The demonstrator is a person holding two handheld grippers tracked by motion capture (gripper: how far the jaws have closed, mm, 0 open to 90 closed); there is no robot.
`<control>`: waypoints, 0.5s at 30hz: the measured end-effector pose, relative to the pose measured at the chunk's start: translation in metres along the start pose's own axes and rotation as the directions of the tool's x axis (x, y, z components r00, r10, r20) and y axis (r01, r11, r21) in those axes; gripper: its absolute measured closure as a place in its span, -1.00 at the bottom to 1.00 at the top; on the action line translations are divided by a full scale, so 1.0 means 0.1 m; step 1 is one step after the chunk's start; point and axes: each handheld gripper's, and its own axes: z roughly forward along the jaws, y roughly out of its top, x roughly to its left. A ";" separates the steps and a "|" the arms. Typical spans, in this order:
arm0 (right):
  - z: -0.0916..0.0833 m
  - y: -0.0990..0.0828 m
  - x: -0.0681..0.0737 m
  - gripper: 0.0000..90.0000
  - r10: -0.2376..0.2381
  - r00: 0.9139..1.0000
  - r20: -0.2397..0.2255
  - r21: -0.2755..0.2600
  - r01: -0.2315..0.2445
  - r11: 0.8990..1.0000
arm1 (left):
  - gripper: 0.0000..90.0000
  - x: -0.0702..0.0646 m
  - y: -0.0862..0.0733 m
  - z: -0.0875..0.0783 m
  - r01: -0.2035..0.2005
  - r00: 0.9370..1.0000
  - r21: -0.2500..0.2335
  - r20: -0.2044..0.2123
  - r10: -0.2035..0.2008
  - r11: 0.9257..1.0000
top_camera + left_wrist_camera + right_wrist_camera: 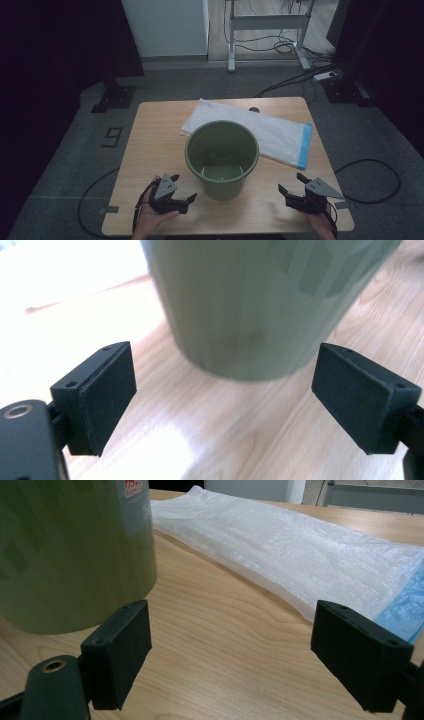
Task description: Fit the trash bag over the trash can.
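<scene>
Both claws are resting wide open and empty on the desk (150,130): the left claw (181,189) is facing the bucket (222,159) just ahead. The right claw (292,186) is pointing toward the folded bag (260,131) beyond, likely readying to line the bucket.

A green bucket (222,159) stands upright on the wooden table (150,150), between the two grippers and a little beyond them. The left gripper (183,189) rests at the near edge, just beside the bucket's base, its jaws spread apart and holding nothing. The right gripper (291,184) sits near the bucket on its other side, jaws likewise parted and empty. Beyond the bucket, farther from both grippers, lies a flat white plastic bag (250,131) with a blue strip at its end on the right gripper's side.
</scene>
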 end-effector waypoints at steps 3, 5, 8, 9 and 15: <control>0.03 -0.01 -0.01 -0.65 -0.002 1.000 0.013 0.010 0.002 1.000 | -0.77 0.06 -0.07 -0.02 0.020 1.000 0.005 -0.008 -0.020 1.000; 0.04 -0.01 -0.01 -0.65 -0.004 1.000 0.020 0.019 0.003 1.000 | -0.77 0.11 -0.12 -0.03 0.044 0.999 0.006 -0.009 -0.044 0.999; 0.07 -0.01 -0.02 -0.65 -0.009 0.999 0.033 0.028 0.008 1.000 | -0.77 0.13 -0.14 -0.03 0.052 0.999 0.011 -0.012 -0.052 0.999; 0.12 0.02 -0.02 -0.65 -0.021 0.998 0.051 0.042 0.018 0.999 | -0.77 0.15 -0.16 -0.03 0.060 0.998 0.019 -0.020 -0.060 0.998; 0.41 0.25 -0.08 -0.62 -0.042 0.996 0.084 0.101 0.033 0.994 | -0.75 0.24 -0.23 -0.09 0.093 0.994 0.028 -0.059 -0.091 0.995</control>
